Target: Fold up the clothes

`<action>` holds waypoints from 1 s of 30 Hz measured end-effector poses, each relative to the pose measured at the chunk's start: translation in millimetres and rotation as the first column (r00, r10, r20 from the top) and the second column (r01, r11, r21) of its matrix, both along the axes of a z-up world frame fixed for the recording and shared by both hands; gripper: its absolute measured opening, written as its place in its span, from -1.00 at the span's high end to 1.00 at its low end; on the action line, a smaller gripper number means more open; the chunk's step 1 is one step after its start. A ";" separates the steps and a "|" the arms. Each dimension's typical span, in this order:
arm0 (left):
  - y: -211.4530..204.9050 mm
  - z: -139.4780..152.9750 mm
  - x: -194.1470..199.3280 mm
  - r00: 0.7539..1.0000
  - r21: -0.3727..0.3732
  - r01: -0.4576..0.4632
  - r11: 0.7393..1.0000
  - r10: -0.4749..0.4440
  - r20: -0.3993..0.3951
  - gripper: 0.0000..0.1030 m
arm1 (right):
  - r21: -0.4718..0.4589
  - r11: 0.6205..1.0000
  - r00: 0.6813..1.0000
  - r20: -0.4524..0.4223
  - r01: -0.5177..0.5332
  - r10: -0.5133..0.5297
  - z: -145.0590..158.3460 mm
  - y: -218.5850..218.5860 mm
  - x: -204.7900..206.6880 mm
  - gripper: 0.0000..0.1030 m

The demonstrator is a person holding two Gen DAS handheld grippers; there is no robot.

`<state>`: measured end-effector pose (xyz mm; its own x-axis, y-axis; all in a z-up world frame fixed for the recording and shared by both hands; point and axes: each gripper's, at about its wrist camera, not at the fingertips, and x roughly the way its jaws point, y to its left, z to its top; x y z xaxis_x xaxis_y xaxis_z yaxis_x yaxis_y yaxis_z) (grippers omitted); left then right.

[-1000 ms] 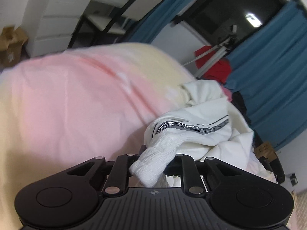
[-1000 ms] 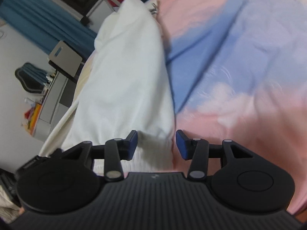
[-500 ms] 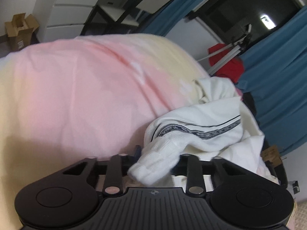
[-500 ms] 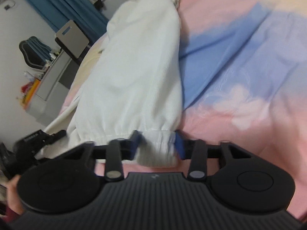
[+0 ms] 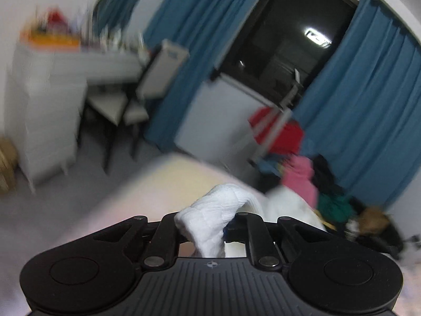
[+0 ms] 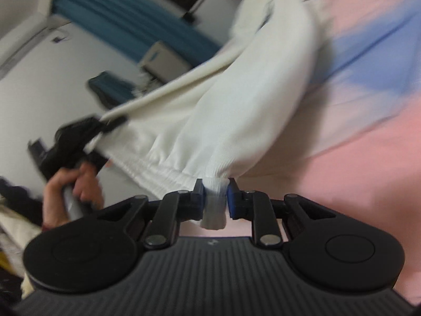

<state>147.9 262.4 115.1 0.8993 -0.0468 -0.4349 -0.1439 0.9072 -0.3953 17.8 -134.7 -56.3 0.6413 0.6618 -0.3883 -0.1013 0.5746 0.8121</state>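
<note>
A white garment (image 6: pixel 236 105) with a ribbed hem hangs stretched above the pink and blue bed cover (image 6: pixel 368 158). My right gripper (image 6: pixel 215 197) is shut on one corner of the ribbed hem. My left gripper (image 5: pixel 208 226) is shut on another ribbed fold of the white garment (image 5: pixel 218 210), and in the right wrist view the left gripper (image 6: pixel 79 137) shows at the far left, held by a hand (image 6: pixel 73 189). The left wrist view is blurred and tilted up toward the room.
Blue curtains (image 5: pixel 363 110) frame a dark window (image 5: pixel 284 42). A drying rack with red cloth (image 5: pixel 276 129) and a pile of clothes (image 5: pixel 323 184) stand past the bed. A white drawer unit (image 5: pixel 44 110) and chairs (image 5: pixel 118 105) are at the left.
My right gripper closed on the garment's ribbed hem. Both grippers have lifted, raising the garment off the bed; the left view swung up from the bed cover toward the window.
</note>
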 end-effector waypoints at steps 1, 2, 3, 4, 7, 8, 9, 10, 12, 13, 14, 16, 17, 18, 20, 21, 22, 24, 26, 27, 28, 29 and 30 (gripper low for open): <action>6.4 3.5 13.8 1.000 0.038 -0.020 0.999 0.019 0.005 0.73 | 0.016 0.999 1.000 -0.001 -0.028 0.028 -1.8 15.7 12.6 0.60; 12.7 7.0 27.5 0.999 0.075 -0.039 0.996 0.039 0.010 0.73 | 0.032 0.998 0.998 -0.001 -0.056 0.056 -3.5 31.3 25.1 0.59; 18.9 9.4 41.1 0.998 0.112 -0.059 0.992 0.058 0.014 0.73 | 0.047 0.995 0.996 -0.001 -0.084 0.084 -5.3 47.0 37.7 0.59; 24.0 4.1 54.3 0.997 0.142 -0.074 0.987 0.074 0.006 0.72 | 0.063 0.992 0.994 0.000 -0.112 0.112 -7.1 62.6 50.2 0.59; 36.5 -31.5 95.4 0.991 0.180 -0.103 0.978 0.117 -0.067 0.71 | 0.090 0.980 0.984 -0.008 -0.179 0.180 -17.8 102.7 84.9 0.59; 39.2 -48.3 107.2 0.987 0.181 -0.113 0.977 0.132 -0.094 0.70 | 0.084 0.978 0.981 -0.020 -0.189 0.191 -25.7 110.7 94.1 0.59; 41.8 -64.8 118.7 0.982 0.182 -0.123 0.976 0.146 -0.119 0.70 | 0.077 0.977 0.979 -0.032 -0.199 0.202 -33.6 118.6 103.2 0.59; 43.0 -79.5 127.7 0.977 0.179 -0.133 0.975 0.159 -0.140 0.68 | 0.071 0.975 0.976 -0.044 -0.210 0.213 -41.4 126.6 112.4 0.59; 46.6 -105.8 137.4 0.970 0.175 -0.147 0.974 0.176 -0.166 0.64 | 0.065 0.971 0.973 -0.029 -0.228 0.231 -46.1 129.0 120.2 0.57; 46.2 -109.3 136.2 0.970 0.181 -0.144 0.973 0.175 -0.167 0.58 | 0.056 0.969 0.971 -0.018 -0.239 0.240 -44.6 128.3 122.1 0.56; 45.8 -112.7 135.1 0.970 0.188 -0.142 0.972 0.174 -0.169 0.51 | 0.046 0.967 0.968 -0.006 -0.249 0.249 -42.7 127.4 123.7 0.51; 44.3 -118.4 131.7 0.971 0.201 -0.135 0.970 0.171 -0.170 0.05 | 0.000 0.959 0.958 0.035 -0.284 0.284 -32.2 126.8 122.2 0.45; 38.0 -112.8 122.8 0.974 0.205 -0.126 0.971 0.160 -0.163 -0.08 | -0.032 0.953 0.951 0.067 -0.300 0.302 -25.6 127.6 116.8 0.37; 31.7 -107.2 113.9 0.976 0.209 -0.116 0.971 0.150 -0.155 -0.30 | -0.072 0.947 0.943 0.098 -0.312 0.318 -17.4 128.4 113.3 0.28; 19.1 -96.0 96.1 0.982 0.217 -0.096 0.971 0.129 -0.140 -0.63 | -0.141 0.939 0.931 0.150 -0.313 0.333 -0.3 126.3 104.0 0.01; 12.8 -90.3 87.2 0.984 0.221 -0.087 0.971 0.118 -0.133 -0.78 | -0.164 0.937 0.927 0.170 -0.309 0.335 8.3 124.3 100.5 -0.26; 6.5 -84.7 78.2 0.986 0.225 -0.077 0.971 0.107 -0.126 -0.80 | -0.187 0.934 0.921 0.191 -0.304 0.338 16.9 122.3 97.0 -0.37; -6.0 -73.5 60.4 0.990 0.234 -0.058 0.971 0.086 -0.111 -0.81 | -0.233 0.938 0.920 0.237 -0.258 0.312 36.1 110.0 84.7 -0.46; -19.2 -62.2 41.9 0.993 0.244 -0.038 0.969 0.064 -0.096 -0.88 | -0.275 0.937 0.914 0.279 -0.217 0.294 54.5 95.2 70.1 -0.47; -30.2 -56.2 27.6 0.995 0.262 -0.027 0.965 0.050 -0.083 -0.89 | -0.290 0.935 0.910 0.298 -0.202 0.289 62.9 87.0 63.0 -0.46; -41.5 -51.6 14.1 0.997 0.275 -0.013 0.961 0.033 -0.069 -0.89 | -0.313 0.935 0.909 0.318 -0.166 0.268 70.0 76.4 53.5 -0.46; -53.6 -47.4 -1.4 0.999 0.286 0.007 0.958 0.007 -0.048 -0.91 | -0.336 0.933 0.908 0.340 -0.128 0.247 76.9 65.4 43.6 -0.46; -68.4 -43.1 -18.9 0.999 0.298 0.028 0.954 -0.021 -0.027 -0.94 | -0.365 0.927 0.904 0.362 -0.087 0.227 83.4 52.5 35.5 -0.46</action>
